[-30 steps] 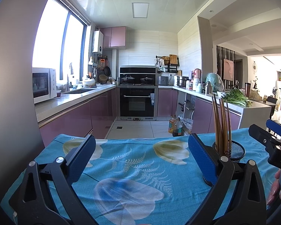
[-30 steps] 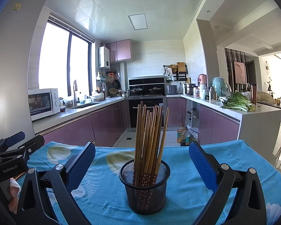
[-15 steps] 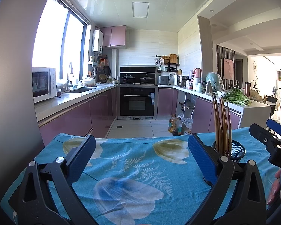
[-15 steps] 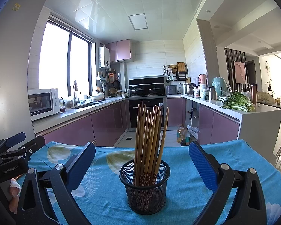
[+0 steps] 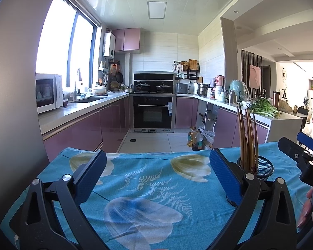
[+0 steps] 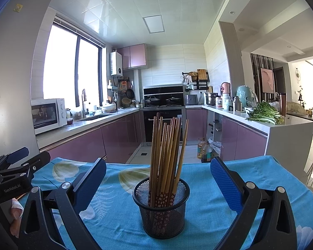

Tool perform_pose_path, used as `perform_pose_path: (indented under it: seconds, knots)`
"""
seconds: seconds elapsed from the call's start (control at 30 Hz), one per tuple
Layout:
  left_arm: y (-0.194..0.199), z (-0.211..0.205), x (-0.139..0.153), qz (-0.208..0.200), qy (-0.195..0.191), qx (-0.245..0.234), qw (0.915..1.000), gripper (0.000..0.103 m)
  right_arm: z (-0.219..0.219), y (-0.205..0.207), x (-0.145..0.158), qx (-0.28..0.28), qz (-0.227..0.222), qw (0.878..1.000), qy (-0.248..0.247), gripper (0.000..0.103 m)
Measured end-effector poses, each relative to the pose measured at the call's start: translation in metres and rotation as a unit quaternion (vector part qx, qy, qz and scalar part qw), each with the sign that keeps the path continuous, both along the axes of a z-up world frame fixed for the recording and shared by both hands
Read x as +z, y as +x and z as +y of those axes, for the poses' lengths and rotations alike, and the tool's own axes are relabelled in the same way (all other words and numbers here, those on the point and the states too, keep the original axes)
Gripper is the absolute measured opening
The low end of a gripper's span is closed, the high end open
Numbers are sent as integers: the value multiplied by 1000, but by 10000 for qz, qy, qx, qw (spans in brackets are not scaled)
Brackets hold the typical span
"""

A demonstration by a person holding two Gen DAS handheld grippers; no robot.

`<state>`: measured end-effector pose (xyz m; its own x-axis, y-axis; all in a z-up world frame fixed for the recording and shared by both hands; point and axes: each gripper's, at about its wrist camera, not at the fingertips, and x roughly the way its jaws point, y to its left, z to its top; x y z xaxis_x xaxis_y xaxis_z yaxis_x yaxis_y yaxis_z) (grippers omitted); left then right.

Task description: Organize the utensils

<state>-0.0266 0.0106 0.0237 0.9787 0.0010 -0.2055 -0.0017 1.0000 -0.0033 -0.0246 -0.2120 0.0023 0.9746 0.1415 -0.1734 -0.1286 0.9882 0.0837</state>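
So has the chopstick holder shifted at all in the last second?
No. In the right wrist view the holder sits on the same spot of the tablecloth, lined up with the oven as before.

The blue flowered tablecloth (image 5: 148, 179) lies bare ahead of the left gripper (image 5: 156, 175), so there is open passage there. Ahead of the right gripper (image 6: 157, 182), the mesh cup (image 6: 161, 208) and its upright chopsticks (image 6: 167, 154) stand between the spread fingers, with free cloth on either side
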Motion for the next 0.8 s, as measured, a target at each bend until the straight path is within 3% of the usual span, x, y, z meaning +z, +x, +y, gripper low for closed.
perform_pose_path:
  seconds: [0.6, 0.8]
  knots:
    - [-2, -6, -6, -64, 172, 89, 9998, 97, -3, 2, -2, 26, 41, 10000, 15, 97]
    - [7, 2, -9, 236, -20, 134, 9996, 97, -12, 3, -7, -16, 138, 9999, -7, 97]
